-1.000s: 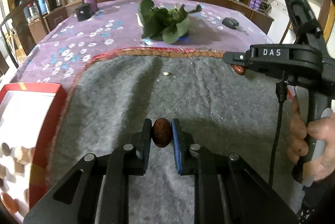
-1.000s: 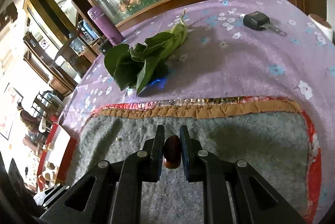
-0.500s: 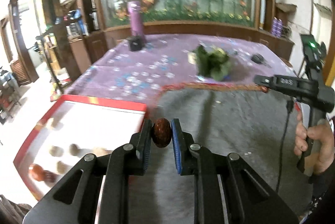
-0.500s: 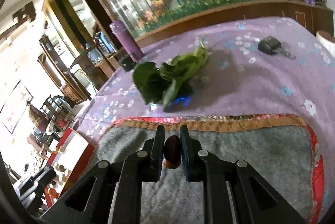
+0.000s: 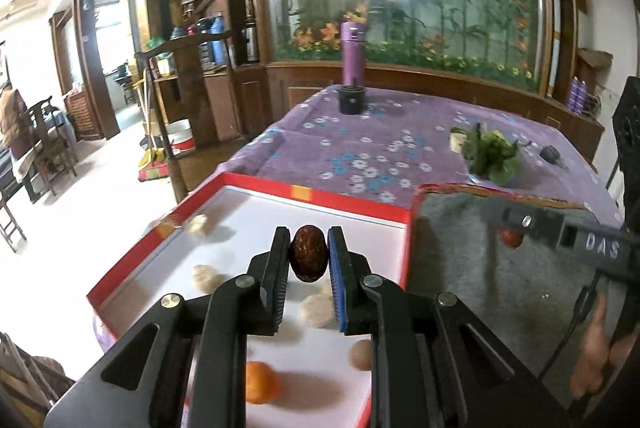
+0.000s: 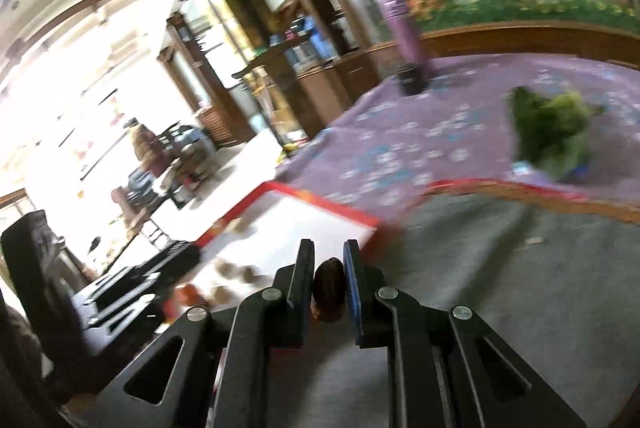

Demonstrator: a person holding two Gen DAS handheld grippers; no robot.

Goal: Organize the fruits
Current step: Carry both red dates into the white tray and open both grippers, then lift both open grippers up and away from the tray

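both hand-held grippers have swung off the grey mat toward the red box since a second ago, and each has kept its grip on its fruit the whole way.

the left hand-held gripper is clamped on a dark brown date, which sits between the pads above the white floor of the box. in the box lie an orange fruit near the front and several pale round fruits, spread apart from one another. the box stands at the left edge of the bench, just beside the mat.

the right hand-held gripper is clamped on a second date, seen end-on between its pads. it hangs over the mat near the corner of the box; that view is blurred. from the left camera the right hand-held gripper shows side-on with a reddish fruit at its tip, over the mat, with a hand on its grip.

further back on the purple flowered cloth lie a bunch of greens, a purple flask with a black cup in front of it, and a car key.
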